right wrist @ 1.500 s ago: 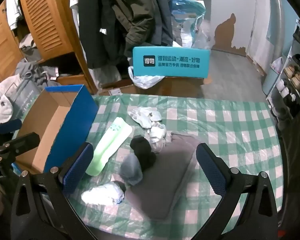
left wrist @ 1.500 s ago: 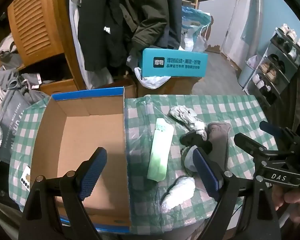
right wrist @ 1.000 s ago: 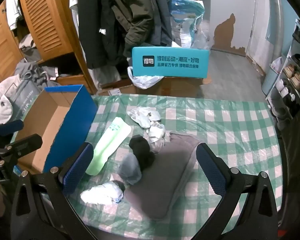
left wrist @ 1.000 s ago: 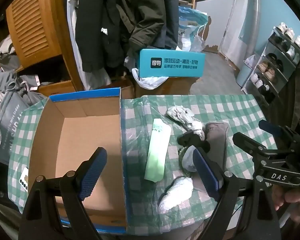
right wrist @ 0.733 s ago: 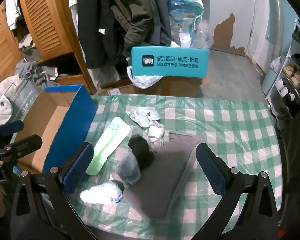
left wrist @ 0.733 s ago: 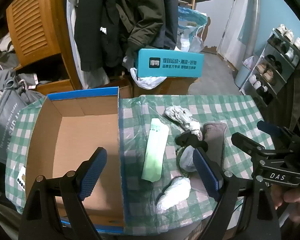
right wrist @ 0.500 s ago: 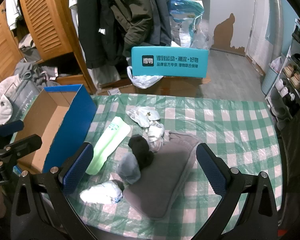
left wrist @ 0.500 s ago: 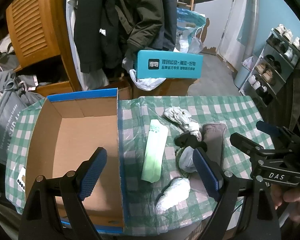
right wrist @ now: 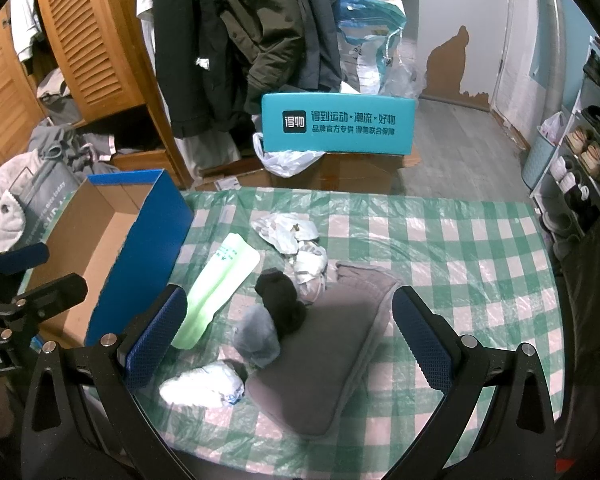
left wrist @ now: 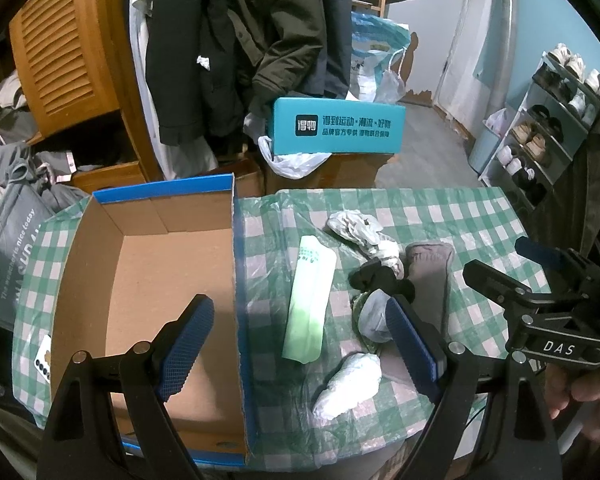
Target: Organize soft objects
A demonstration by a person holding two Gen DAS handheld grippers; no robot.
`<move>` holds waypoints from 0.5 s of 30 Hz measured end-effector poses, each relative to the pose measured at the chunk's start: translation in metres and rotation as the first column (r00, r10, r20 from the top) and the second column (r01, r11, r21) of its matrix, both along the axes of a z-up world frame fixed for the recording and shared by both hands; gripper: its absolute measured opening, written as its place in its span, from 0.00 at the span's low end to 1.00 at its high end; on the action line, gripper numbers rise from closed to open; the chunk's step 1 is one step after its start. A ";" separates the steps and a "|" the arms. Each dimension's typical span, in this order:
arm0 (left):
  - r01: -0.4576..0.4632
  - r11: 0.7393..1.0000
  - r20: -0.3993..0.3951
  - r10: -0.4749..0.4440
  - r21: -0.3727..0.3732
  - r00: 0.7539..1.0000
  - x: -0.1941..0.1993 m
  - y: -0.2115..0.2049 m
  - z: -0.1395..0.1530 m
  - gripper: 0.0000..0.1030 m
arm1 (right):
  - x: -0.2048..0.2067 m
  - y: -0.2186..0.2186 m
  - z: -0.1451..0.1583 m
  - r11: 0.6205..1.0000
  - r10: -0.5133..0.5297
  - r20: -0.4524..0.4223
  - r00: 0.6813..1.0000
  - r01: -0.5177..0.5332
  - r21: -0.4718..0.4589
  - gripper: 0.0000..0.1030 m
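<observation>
Both the left hand-held gripper (left wrist: 300,336) and the right hand-held gripper (right wrist: 290,334) hang spread and empty above the table (right wrist: 480,248), where rolled socks (right wrist: 278,306), a grey cloth (right wrist: 328,344) and a green sleeve (right wrist: 216,284) lie at centre frame, right of the cardboard box (left wrist: 152,280).

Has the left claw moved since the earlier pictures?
Yes, a little. In its own view the cardboard box and the green sock have slid slightly leftward, so the open left claw has drifted slightly rightward over the table.
</observation>
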State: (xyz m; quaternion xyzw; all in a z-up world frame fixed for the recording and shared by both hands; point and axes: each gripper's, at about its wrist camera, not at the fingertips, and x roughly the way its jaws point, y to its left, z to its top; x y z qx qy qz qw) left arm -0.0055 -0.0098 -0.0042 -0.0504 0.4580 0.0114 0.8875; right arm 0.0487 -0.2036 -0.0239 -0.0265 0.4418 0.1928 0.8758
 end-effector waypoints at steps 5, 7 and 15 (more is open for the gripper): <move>0.002 1.000 -0.002 -0.002 0.003 1.000 -0.001 -0.001 -0.001 0.86 | 0.000 -0.001 0.000 1.000 0.000 0.000 1.000 0.000 0.000 0.98; 0.002 1.000 -0.002 -0.002 0.003 1.000 -0.001 -0.001 -0.001 0.86 | 0.000 -0.001 0.000 1.000 0.000 0.000 1.000 0.000 0.000 0.98; 0.004 1.000 -0.005 -0.004 0.007 1.000 -0.002 -0.003 -0.003 0.86 | 0.000 -0.002 0.001 1.000 0.000 0.000 1.000 0.000 -0.001 0.98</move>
